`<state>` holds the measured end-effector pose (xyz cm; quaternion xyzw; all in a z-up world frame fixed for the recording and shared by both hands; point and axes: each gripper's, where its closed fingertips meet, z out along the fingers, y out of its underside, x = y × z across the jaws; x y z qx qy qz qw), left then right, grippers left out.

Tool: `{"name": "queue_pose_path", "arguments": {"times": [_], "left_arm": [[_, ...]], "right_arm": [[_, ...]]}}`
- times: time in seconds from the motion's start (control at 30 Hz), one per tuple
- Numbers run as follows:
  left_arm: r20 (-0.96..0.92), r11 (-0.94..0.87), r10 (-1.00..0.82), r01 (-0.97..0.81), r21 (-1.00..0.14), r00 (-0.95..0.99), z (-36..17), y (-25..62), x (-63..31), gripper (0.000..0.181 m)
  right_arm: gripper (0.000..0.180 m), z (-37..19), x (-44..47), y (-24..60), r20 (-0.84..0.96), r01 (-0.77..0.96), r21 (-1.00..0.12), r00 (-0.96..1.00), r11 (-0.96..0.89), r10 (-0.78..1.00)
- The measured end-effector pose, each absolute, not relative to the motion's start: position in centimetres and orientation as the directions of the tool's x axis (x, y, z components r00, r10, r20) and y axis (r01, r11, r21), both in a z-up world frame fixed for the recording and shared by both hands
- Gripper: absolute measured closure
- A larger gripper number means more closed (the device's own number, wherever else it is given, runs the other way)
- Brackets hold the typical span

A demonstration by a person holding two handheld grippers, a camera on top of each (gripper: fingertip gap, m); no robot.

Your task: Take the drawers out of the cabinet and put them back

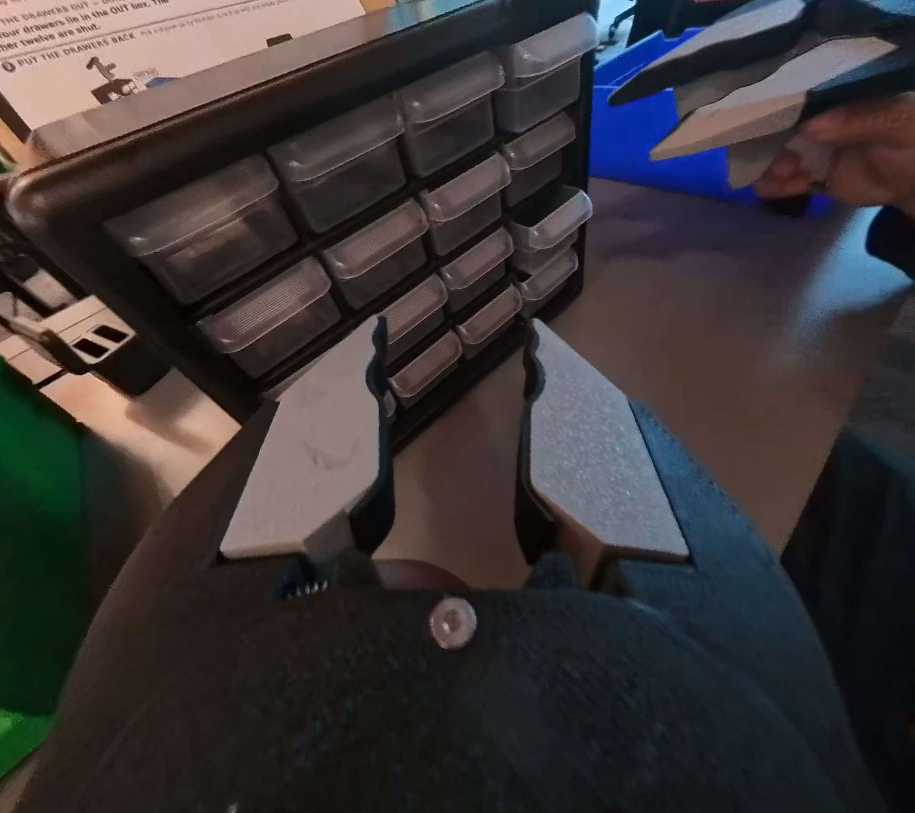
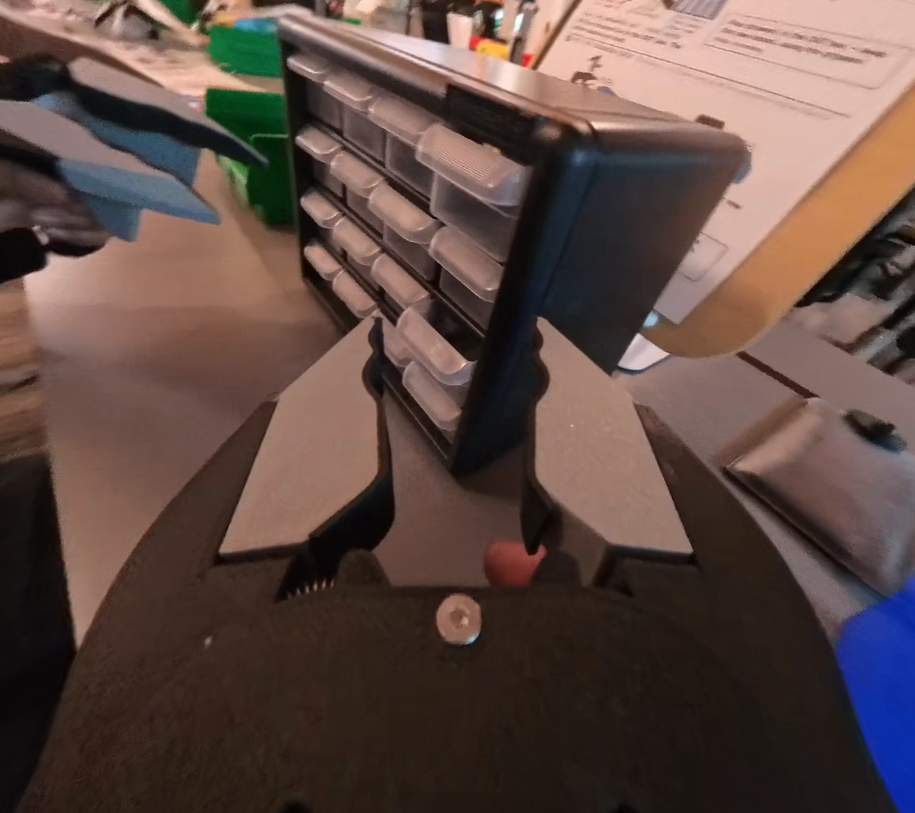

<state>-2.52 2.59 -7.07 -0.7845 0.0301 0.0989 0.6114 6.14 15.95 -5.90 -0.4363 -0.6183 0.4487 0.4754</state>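
A black cabinet (image 1: 59, 215) with several clear plastic drawers stands on the table; it also shows in the right wrist view (image 2: 619, 244). One drawer (image 1: 552, 220) in the right column, third row down, sticks out a little; it shows in the right wrist view too (image 2: 433, 346). The other drawers look pushed in. My left gripper (image 1: 455, 333) is open and empty, just in front of the cabinet's lower rows. My right gripper (image 2: 455, 333) is open and empty, near the cabinet's right front corner. Each gripper shows in the other's view (image 1: 638, 126) (image 2: 237, 187).
A blue bin (image 1: 624, 155) sits to the right of the cabinet. Green bins (image 2: 267, 180) stand to its left. An instruction board (image 2: 742, 46) leans behind it. A grey metal block (image 2: 817, 482) lies at the right. The tan table top (image 1: 693, 319) stretches in front.
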Motion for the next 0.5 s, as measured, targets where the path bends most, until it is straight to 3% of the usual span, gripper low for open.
{"name": "queue_pose_path", "arguments": {"times": [0.23, 0.33, 0.5], "left_arm": [[-0.063, -0.102, -0.105, -0.074, -0.992, 0.992, -2.4, 3.0, -1.4, 0.128], [-0.125, -0.063, -0.141, -0.135, -0.989, 0.982, -0.1, 3.6, -0.6, 0.128], [-0.220, -0.072, -0.143, -0.232, -0.970, 0.965, 0.6, 4.9, 0.3, 0.128]], "right_arm": [[0.129, -1.9, 8.2, 15.0, 0.298, 0.088, -0.938, -0.289, 0.335, 0.910], [0.139, 0.3, 8.0, 14.9, 0.317, 0.044, -0.938, -0.286, 0.343, 0.904], [0.140, 1.5, 7.7, 14.7, 0.358, 0.054, -0.923, -0.241, 0.381, 0.902]]}}
